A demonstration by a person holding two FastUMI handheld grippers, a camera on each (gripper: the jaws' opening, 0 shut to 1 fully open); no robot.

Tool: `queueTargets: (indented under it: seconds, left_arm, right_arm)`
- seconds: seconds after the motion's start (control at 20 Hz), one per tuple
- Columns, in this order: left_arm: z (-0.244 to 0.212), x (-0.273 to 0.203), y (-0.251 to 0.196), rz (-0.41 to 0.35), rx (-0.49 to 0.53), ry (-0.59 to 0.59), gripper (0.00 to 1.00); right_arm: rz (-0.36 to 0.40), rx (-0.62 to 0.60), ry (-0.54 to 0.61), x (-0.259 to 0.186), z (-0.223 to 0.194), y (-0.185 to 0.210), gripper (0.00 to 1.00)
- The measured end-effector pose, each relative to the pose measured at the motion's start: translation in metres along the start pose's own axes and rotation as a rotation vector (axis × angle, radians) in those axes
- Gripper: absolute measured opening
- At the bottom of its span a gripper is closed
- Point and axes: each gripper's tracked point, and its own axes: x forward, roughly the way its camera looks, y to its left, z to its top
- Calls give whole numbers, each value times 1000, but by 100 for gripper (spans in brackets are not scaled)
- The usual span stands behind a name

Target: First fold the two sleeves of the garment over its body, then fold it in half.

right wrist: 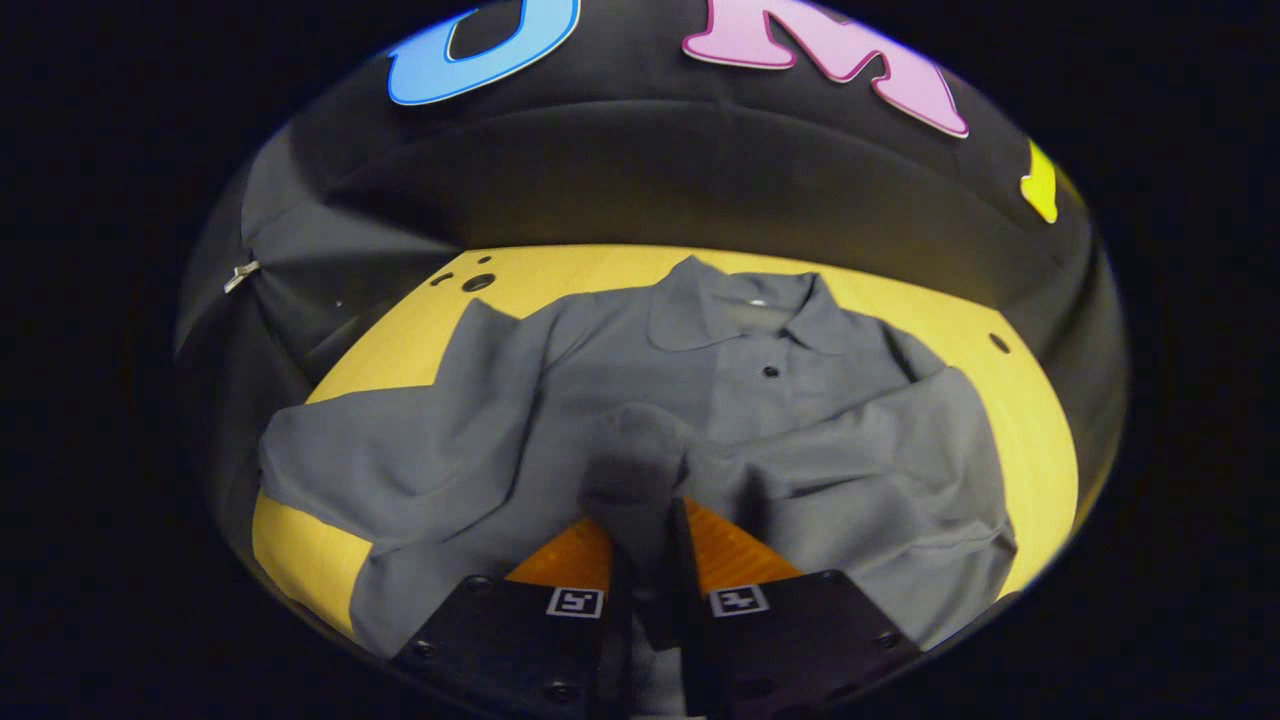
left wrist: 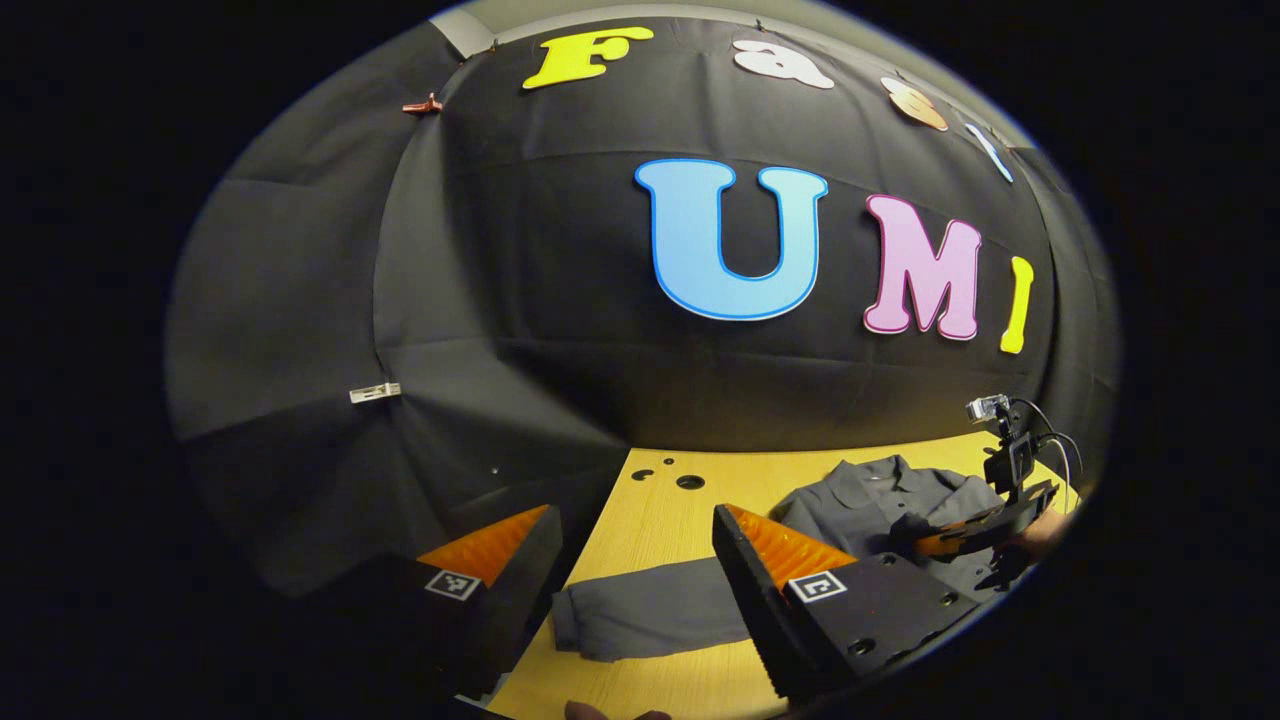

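Grey collared garment spread face-up on the yellow counter, collar toward 12 o'clock in the right gripper view. Right sleeve drawn in over the body from 3 o'clock, cuff end pinched between the narrow jaws of the right gripper at 6 o'clock, cloth bunched up just ahead of the tips. Left sleeve stretched flat outward on the counter, lying between the wide, empty jaws of the left gripper at 6 o'clock in the left gripper view; right gripper also visible there at 4 o'clock over the shirt.

Risks from here, as a judgement: thin pinch on a bunched cuff, so slipping mid-carry and a sleeve dropped crooked or short of the body; pulling too far, dragging the whole shirt across the smooth counter and skewing the collar line; releasing over a rumpled heap, leaving a lump under the later half fold. Left jaws closing on sleeve plus nothing beneath looks fine, though scraping the counter possible.
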Motion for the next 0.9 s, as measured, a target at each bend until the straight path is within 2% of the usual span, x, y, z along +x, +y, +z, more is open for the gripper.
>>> queueTargets:
  seconds: [0.1, 0.15, 0.2, 0.3, 0.45, 0.55, 0.6, 0.65, 0.9]
  left_arm:
    - [-3, 3, -2, -8, 11, 5, 96]
    - [-7, 5, -1, -13, 15, 12, 96]
    - [-10, 7, -1, -20, 14, 18, 95]
    - [-21, 14, 2, -24, -9, 43, 96]
    - [-42, 25, 10, -12, -43, 71, 96]
    - [-61, 33, 17, 4, -39, 96, 96]
    - [-71, 36, 22, 18, -30, 111, 92]
    - [-83, 40, 27, 29, -24, 130, 96]
    - [-147, 60, 35, 45, -9, 247, 96]
  right_arm:
    - [43, 7, 31, 1, -8, 12, 44]
    - [56, 3, 32, 0, -10, 17, 51]
    - [76, 2, 31, -3, -11, 24, 70]
    - [139, 8, 27, -11, -12, 44, 76]
    - [245, 28, 17, -36, -9, 72, 78]
    - [286, 55, 9, -60, -6, 78, 81]
    - [290, 61, -4, -72, -4, 75, 86]
    - [280, 66, -17, -82, -1, 67, 87]
    - [167, 170, -82, -107, 7, 12, 88]
